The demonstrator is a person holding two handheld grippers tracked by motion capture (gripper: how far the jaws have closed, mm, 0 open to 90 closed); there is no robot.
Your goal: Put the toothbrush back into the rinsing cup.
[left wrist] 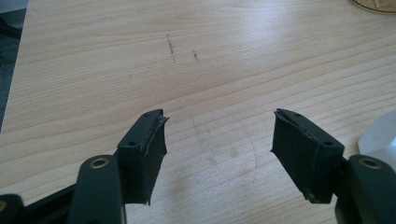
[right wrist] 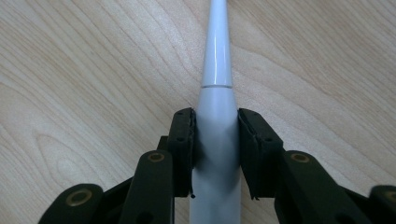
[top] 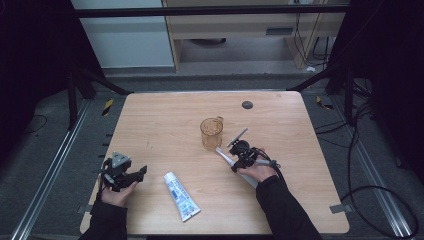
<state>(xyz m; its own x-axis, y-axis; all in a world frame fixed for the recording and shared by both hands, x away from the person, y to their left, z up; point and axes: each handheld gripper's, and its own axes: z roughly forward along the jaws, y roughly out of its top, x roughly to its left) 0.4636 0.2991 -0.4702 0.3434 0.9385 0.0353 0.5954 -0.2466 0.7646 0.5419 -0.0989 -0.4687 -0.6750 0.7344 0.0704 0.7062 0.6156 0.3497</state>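
A white and grey electric toothbrush [top: 223,155] lies on the wooden table [top: 160,115], its slim neck pointing towards an amber plastic cup [top: 211,132]. My right gripper [top: 239,161] is down over its handle. In the right gripper view both black pads press the sides of the toothbrush [right wrist: 215,70], so the right gripper [right wrist: 215,114] is shut on it. My left gripper [top: 140,175] rests near the front left of the table. Seen from its own camera, the left gripper [left wrist: 219,121] is open over bare wood, holding nothing.
A white and blue toothpaste tube [top: 181,196] lies near the front edge between the two hands; its white end shows at the right of the left gripper view [left wrist: 380,137]. A small black round cap [top: 247,105] sits in the table's far side.
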